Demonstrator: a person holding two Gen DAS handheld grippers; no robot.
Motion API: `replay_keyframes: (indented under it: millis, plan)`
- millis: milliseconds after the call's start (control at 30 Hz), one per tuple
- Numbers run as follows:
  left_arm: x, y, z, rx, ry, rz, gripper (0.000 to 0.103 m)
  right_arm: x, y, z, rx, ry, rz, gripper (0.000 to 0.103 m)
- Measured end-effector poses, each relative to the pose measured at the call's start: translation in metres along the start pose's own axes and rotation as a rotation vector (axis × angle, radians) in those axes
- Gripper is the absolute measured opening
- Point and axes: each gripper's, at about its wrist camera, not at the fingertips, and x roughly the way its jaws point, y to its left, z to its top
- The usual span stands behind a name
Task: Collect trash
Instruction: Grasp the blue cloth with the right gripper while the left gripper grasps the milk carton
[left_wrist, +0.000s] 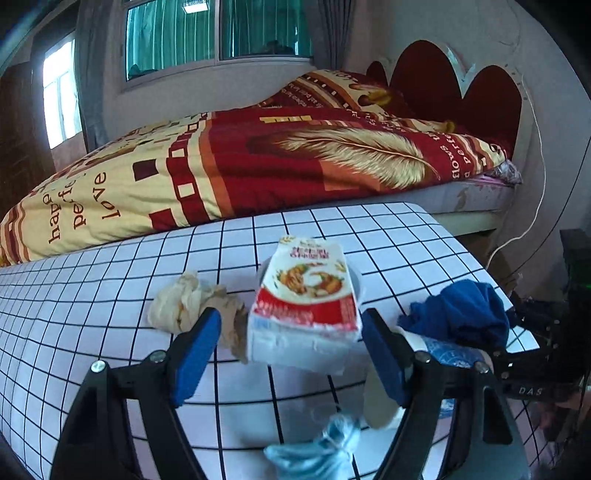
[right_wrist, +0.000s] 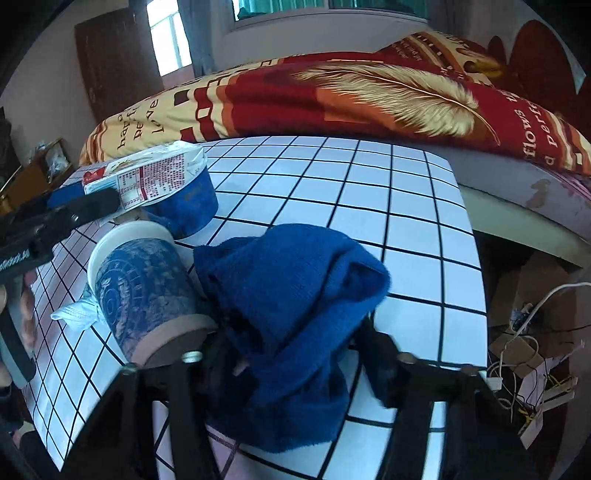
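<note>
A white and red carton (left_wrist: 304, 299) lies on a blue bowl (right_wrist: 192, 199) on the grid-patterned table (left_wrist: 92, 295). My left gripper (left_wrist: 291, 332) is open with the carton between its blue pads; a small gap shows at the left pad. A beige crumpled tissue (left_wrist: 184, 302) sits just left of it. My right gripper (right_wrist: 295, 343) is shut on a dark blue towel (right_wrist: 291, 295), which bunches between the fingers and hides the left one. A blue-patterned paper cup (right_wrist: 144, 291) lies on its side next to the towel.
A knotted pale blue bag (left_wrist: 321, 446) lies by the table's near edge under the left gripper. A bed with a red and yellow quilt (left_wrist: 258, 162) runs along the far side. Cables and cardboard (right_wrist: 524, 350) clutter the floor at the right. A hand (right_wrist: 26, 306) holds the left gripper.
</note>
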Motion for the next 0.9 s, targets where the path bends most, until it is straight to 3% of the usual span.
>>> replay_keyframes:
  millis: [67, 100, 133, 233, 633, 900]
  plan:
    - [0.005, -0.001, 0.002, 0.005, 0.015, -0.016, 0.058, 0.0, 0.001, 0.001, -0.005, 0.005, 0.003, 0.049]
    - [0.008, -0.001, 0.003, 0.008, 0.026, -0.026, 0.054, 0.0, 0.002, 0.001, -0.006, 0.004, 0.0, 0.04]
    - [0.01, -0.002, 0.003, 0.009, 0.035, -0.034, 0.054, 0.0, 0.002, 0.001, -0.006, 0.006, 0.0, 0.024]
    - [0.007, -0.003, 0.002, 0.008, 0.022, -0.053, 0.052, -0.005, 0.004, 0.0, -0.003, -0.007, 0.001, 0.012]
    - [-0.055, 0.0, 0.005, 0.012, -0.108, -0.036, 0.052, -0.056, 0.007, -0.001, -0.012, -0.12, -0.063, 0.008]
    - [-0.101, -0.011, -0.017, 0.034, -0.146, -0.046, 0.052, -0.102, 0.018, -0.015, -0.031, -0.173, -0.098, 0.008]
